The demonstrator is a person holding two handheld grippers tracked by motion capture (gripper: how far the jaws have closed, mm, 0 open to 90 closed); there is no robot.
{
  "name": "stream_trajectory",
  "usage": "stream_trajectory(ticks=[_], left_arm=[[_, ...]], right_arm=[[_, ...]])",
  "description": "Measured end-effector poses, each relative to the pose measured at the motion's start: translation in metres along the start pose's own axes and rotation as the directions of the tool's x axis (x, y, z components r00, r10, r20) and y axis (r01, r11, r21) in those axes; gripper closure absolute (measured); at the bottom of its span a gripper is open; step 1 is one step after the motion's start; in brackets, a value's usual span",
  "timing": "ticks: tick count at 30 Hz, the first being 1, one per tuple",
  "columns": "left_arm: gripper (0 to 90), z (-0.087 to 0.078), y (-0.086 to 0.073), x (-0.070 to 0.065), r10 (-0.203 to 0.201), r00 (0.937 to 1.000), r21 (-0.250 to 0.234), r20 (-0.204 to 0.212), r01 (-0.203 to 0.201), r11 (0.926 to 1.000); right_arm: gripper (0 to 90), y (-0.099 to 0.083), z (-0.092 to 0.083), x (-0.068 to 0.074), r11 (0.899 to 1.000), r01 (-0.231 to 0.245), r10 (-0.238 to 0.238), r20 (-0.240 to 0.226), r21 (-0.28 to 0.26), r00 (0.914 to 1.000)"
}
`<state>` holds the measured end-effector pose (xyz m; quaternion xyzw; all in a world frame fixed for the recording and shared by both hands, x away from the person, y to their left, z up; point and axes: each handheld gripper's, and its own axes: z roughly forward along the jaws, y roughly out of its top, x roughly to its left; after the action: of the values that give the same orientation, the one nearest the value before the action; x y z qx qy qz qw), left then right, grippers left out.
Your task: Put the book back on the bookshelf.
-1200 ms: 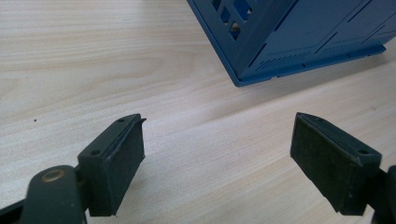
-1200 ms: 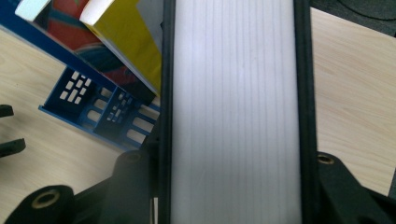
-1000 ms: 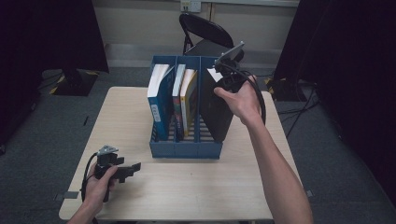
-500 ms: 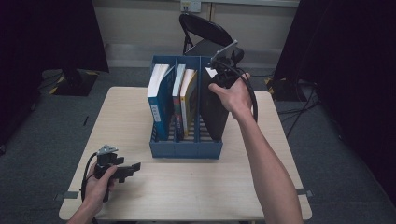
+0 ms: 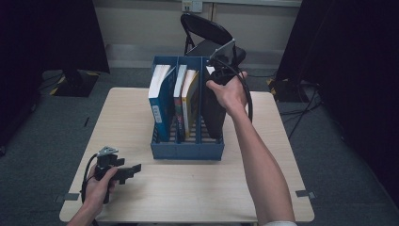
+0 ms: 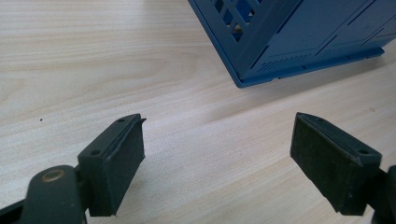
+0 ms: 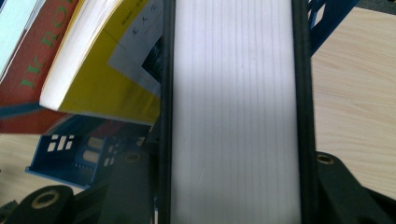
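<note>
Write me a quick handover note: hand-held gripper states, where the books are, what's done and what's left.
Right hand-held gripper: shut on the black book, which stands in the right slot of the blue file rack.
Left hand-held gripper: open, idle over the table in front of the rack.
Done: blue book in the left slot, red book and yellow book in the middle slot.
Left: probably seat the black book fully, then release.

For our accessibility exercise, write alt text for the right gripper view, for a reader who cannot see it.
The right claw grips a thick black-covered book by its covers, white page edges facing the camera. To its left, a yellow book and a red book lean in a blue file rack on a wooden table.
</note>
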<state>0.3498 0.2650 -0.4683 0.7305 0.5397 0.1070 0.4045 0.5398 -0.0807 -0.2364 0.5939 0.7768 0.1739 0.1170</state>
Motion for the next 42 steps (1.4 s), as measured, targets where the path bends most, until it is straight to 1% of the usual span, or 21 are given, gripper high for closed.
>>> stream_trajectory(ticks=[4, 8, 12, 13, 19, 21, 22, 27, 29, 31, 33, 39, 42], left_arm=[[17.3, 0.001, 0.0, 0.0, 0.002, 1.0, 0.0, 0.005, -0.002, 1.0], [17.3, 0.001, 0.0, -0.001, 0.004, 1.0, -0.003, 0.005, -0.004, 1.0], [17.3, 0.001, 0.0, 0.0, 0.001, 1.0, 0.0, 0.003, -0.001, 1.0], [17.3, 0.001, 0.0, 0.0, 0.0, 1.0, -0.002, 0.003, 0.0, 1.0], [17.3, 0.002, -0.001, 0.0, 0.003, 1.0, 0.002, 0.005, -0.003, 1.0], [17.3, 0.001, -0.001, 0.0, 0.004, 1.0, 0.009, 0.007, -0.004, 0.9999], [17.3, 0.001, -0.001, 0.0, 0.003, 1.0, 0.005, 0.006, -0.003, 1.0], [17.3, 0.002, -0.001, 0.0, 0.004, 1.0, 0.013, 0.008, -0.004, 0.9999], [17.3, 0.002, -0.001, 0.0, 0.005, 1.0, 0.006, 0.005, -0.005, 1.0], [17.3, 0.001, -0.001, 0.0, 0.005, 1.0, 0.01, 0.006, -0.005, 0.9999], [17.3, 0.002, -0.001, 0.0, 0.007, 1.0, 0.007, 0.005, -0.007, 1.0], [17.4, 0.002, -0.001, -0.002, 0.018, 0.9998, 0.009, -0.001, -0.018, 0.9998], [17.4, 0.002, 0.0, -0.002, 0.018, 0.9998, 0.012, 0.001, -0.018, 0.9998]], right_arm=[[53.5, 0.002, 0.005, 0.005, 1.0, 0.004, -0.004, 0.02, -0.007, 0.9998], [53.5, 0.003, 0.012, 0.003, 0.999, -0.031, 0.032, 0.015, -0.004, 0.9994], [53.5, 0.003, 0.023, 0.003, 0.999, -0.044, 0.044, 0.02, -0.005, 0.9988], [53.5, 0.003, 0.026, 0.003, 0.998, -0.062, 0.062, 0.021, -0.009, 0.9978], [53.5, 0.001, 0.045, 0.005, 0.997, -0.075, 0.075, 0.03, -0.002, 0.9967], [53.5, 0.0, 0.05, 0.004, 0.996, -0.093, 0.093, 0.027, -0.004, 0.9953], [53.5, -0.001, 0.053, 0.003, 0.995, -0.096, 0.096, 0.029, -0.005, 0.995], [53.5, -0.004, 0.062, 0.006, 0.995, -0.095, 0.095, 0.033, 0.001, 0.9949], [53.5, -0.007, 0.066, 0.006, 0.995, -0.102, 0.102, 0.033, -0.004, 0.9942], [53.4, -0.009, 0.068, 0.006, 0.995, -0.101, 0.102, 0.037, -0.015, 0.9941], [53.3, -0.01, 0.069, 0.008, 0.996, -0.091, 0.092, 0.04, -0.016, 0.995], [53.0, -0.015, 0.07, 0.009, 0.996, -0.088, 0.089, 0.043, -0.025, 0.9951], [52.4, -0.019, 0.071, 0.009, 0.996, -0.087, 0.088, 0.036, -0.032, 0.9955]])
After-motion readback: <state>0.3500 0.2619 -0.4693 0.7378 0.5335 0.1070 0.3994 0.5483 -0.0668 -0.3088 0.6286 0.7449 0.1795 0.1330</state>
